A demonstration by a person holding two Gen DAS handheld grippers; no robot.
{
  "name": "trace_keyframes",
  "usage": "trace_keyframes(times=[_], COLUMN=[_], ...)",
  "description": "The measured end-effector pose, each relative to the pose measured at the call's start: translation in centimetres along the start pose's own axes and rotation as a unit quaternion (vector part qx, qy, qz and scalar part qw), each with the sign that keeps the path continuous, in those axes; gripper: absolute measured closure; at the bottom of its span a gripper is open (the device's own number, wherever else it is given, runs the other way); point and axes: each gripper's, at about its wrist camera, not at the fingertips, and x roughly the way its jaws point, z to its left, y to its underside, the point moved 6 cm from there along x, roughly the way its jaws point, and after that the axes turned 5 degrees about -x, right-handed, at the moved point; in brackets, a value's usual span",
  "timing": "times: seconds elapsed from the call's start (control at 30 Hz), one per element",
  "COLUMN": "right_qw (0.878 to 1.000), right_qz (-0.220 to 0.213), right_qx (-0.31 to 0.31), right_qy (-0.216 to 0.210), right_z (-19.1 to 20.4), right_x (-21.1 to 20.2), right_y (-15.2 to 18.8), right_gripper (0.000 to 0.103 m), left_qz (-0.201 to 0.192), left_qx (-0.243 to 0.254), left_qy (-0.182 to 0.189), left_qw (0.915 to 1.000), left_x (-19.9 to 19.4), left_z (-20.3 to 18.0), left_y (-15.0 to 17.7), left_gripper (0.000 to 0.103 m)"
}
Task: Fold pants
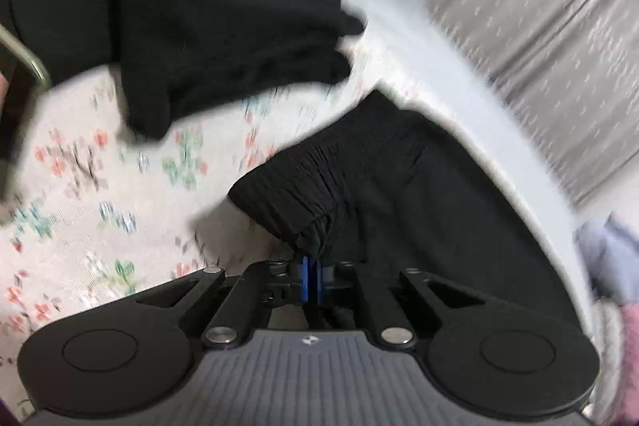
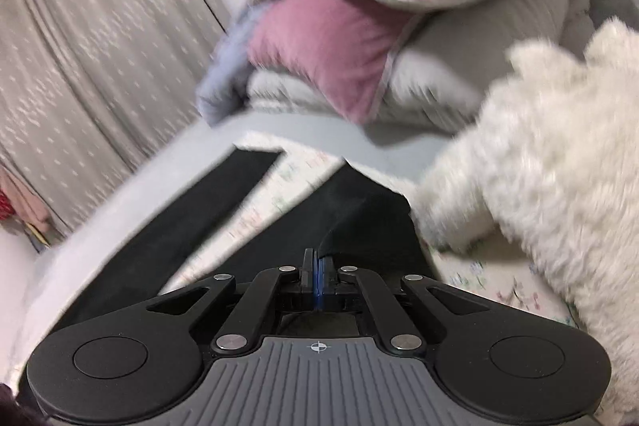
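Note:
Black pants (image 1: 399, 186) lie on a floral bed sheet (image 1: 100, 194). My left gripper (image 1: 309, 266) is shut on the gathered elastic waistband (image 1: 303, 186), lifted a little off the sheet. Another black part of the pants (image 1: 207, 26) hangs or lies further off, at the upper left. In the right wrist view my right gripper (image 2: 318, 260) is shut on a fold of the black pants (image 2: 359, 222); one pant leg (image 2: 223, 194) stretches away to the left along the bed. Both views are motion-blurred.
A fluffy white blanket (image 2: 539, 166) lies right beside the right gripper. Pink and grey pillows (image 2: 359, 38) are stacked at the bed's far end. Grey curtains (image 1: 539, 26) hang beyond the bed edge. A metal-framed object (image 1: 24, 66) is at the far left.

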Motion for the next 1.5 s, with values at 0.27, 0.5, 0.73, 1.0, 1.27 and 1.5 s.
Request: trace_keyframes(times=[0.27,0.5,0.73,1.0,1.27,1.5], right_qw=[0.997,0.987,0.978,0.979,0.976,0.962], right_qz=[-0.072,-0.146,-0.189,-0.130,-0.042,0.033], right_qx=[-0.022,-0.062,-0.084,-0.154,-0.212,-0.271], right_qy=[-0.017,-0.021,-0.020,-0.036,-0.003,0.029], right_z=[2.3,5.7,7.6,15.5,24.4,29.9], right_x=[-4.1,-7.7,-8.8,1.9,20.9,34.6], right_y=[-2.2,-5.3,-6.8,-10.8,-11.1,-9.0], right_gripper=[0.103,0.103,0.103,0.103,0.103,0.103], left_qz=[-0.038,-0.068,-0.087,-0.105,-0.080,-0.043], left_qx=[-0.024,-0.035,-0.053,-0.006,0.049,0.084], left_qy=[0.016,0.037,0.041,-0.031,-0.130,-0.195], left_qw=[0.9989,0.9963,0.9939,0.9940,0.9871,0.9763], left_x=[-3.7,-6.5,-8.5,-2.5,11.7,21.7], left_z=[0.7,0.1,-0.3,-7.1,-13.9,-13.0], left_y=[-1.4,-2.6,-3.6,-9.6,-12.7,-12.1], left_gripper=[0.088,0.088,0.088,0.088,0.088,0.085])
